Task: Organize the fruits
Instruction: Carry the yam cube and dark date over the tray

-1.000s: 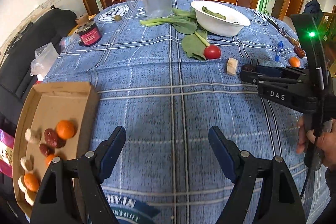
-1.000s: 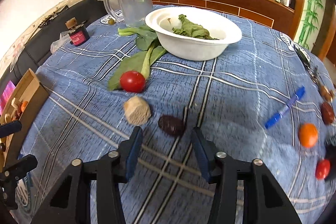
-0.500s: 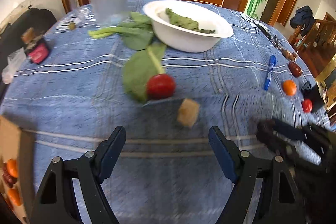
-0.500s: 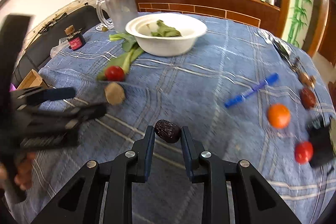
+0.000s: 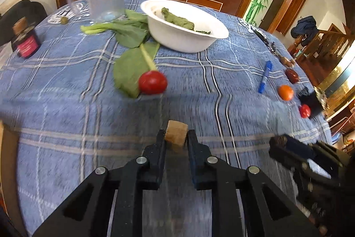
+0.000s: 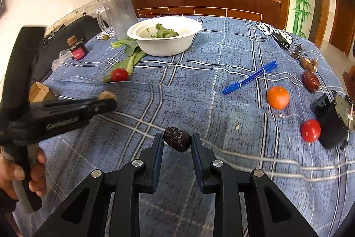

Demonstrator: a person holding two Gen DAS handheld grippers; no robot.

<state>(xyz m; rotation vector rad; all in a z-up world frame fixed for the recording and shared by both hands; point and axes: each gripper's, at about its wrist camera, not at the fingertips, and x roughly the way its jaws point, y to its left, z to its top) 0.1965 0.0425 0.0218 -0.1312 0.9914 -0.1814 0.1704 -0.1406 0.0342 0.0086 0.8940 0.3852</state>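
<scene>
My left gripper (image 5: 176,135) is closing tight on a tan fruit chunk (image 5: 175,141), its pads pressing on both sides just above the blue plaid cloth. The right wrist view shows this gripper (image 6: 108,103) from the side with the chunk (image 6: 106,94) at its tip. My right gripper (image 6: 177,138) is shut on a dark wrinkled date (image 6: 177,142), held slightly above the cloth. Loose fruit lies around: a red tomato (image 5: 152,82) on a green leaf, an orange (image 6: 278,97), a small tomato (image 6: 310,130) and a red date (image 6: 310,81).
A white bowl (image 6: 168,46) with greens, a clear pitcher (image 6: 122,14) and a dark jar (image 6: 77,51) stand at the back. A blue pen (image 6: 249,80), keys and a black device (image 6: 330,123) lie at the right. A cardboard box corner (image 6: 40,92) shows at the left edge.
My left gripper swung from the box side to the tan chunk and shut on it. My right gripper closed on the dark date and carried it right, toward the orange.
</scene>
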